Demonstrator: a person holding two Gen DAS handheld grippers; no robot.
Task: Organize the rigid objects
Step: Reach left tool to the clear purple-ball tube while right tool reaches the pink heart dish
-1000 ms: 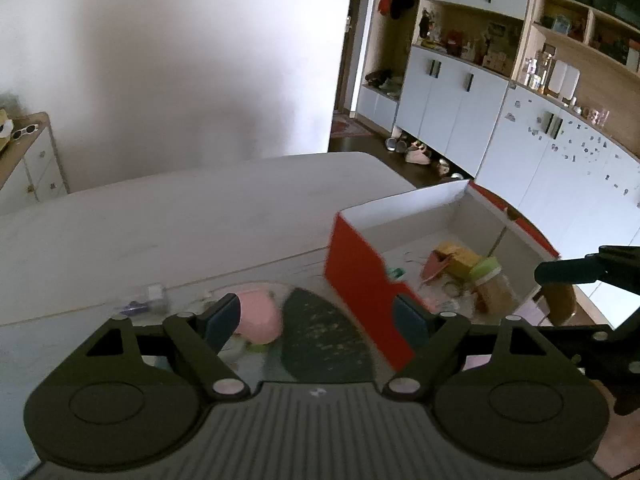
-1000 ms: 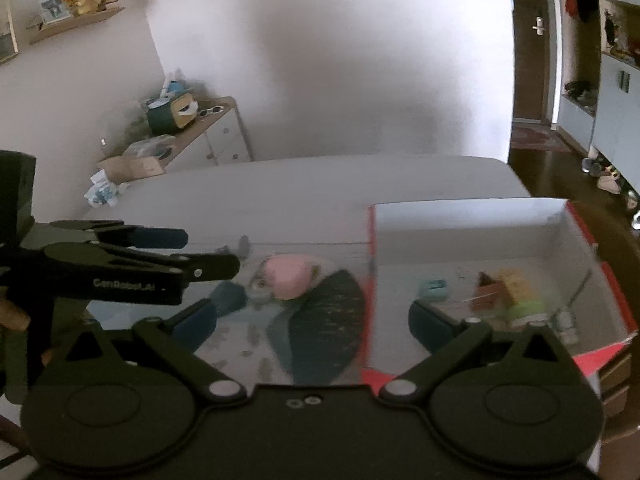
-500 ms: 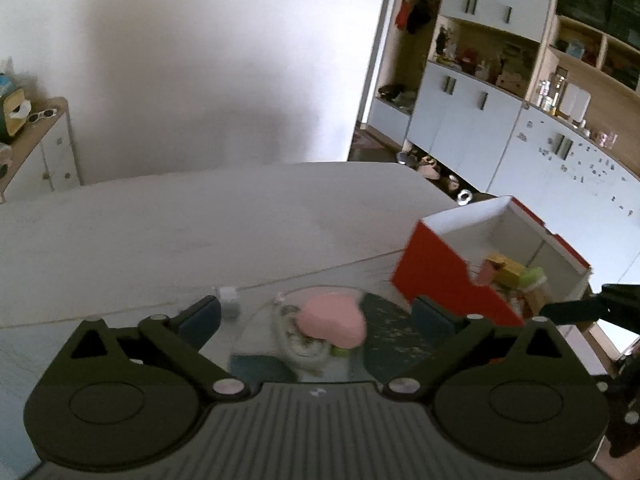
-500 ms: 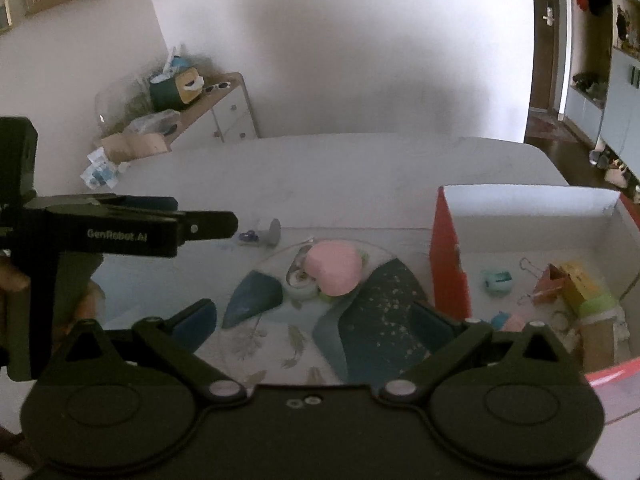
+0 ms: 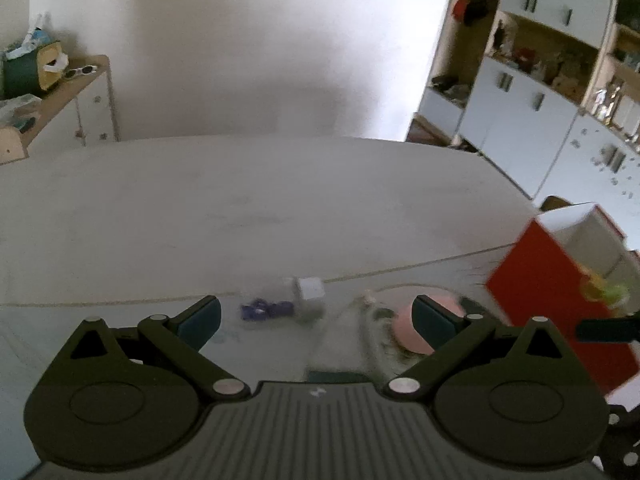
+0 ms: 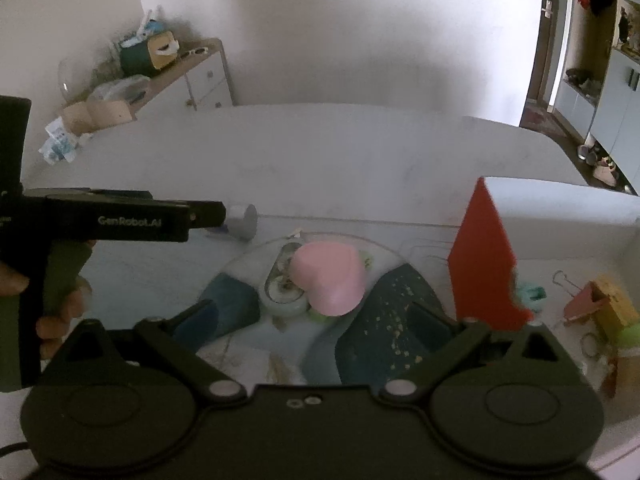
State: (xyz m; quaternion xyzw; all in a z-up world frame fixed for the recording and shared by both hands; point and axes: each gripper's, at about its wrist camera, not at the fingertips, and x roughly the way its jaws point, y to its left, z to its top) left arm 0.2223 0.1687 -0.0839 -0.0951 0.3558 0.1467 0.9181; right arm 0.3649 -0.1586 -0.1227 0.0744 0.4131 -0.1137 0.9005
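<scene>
On a round glass plate (image 6: 256, 264) near the front of the pale surface (image 6: 340, 160) lay a pink heart-shaped object (image 6: 328, 282), partly covering a small white oval item (image 6: 280, 292). Just beyond the plate stood a little grey cylinder (image 6: 242, 220), with a small purple piece (image 5: 266, 309) beside it. Right of the plate sat a red-sided box (image 6: 482, 264) holding a binder clip (image 6: 576, 300), a yellow block (image 6: 616, 308) and other small things. The left gripper (image 5: 316, 318) hung above the purple piece, its jaws just spread wide and empty. The right gripper (image 6: 316, 322) hovered over the plate, likewise released, gripping nothing. A hand (image 6: 52, 308) held the left gripper's handle.
</scene>
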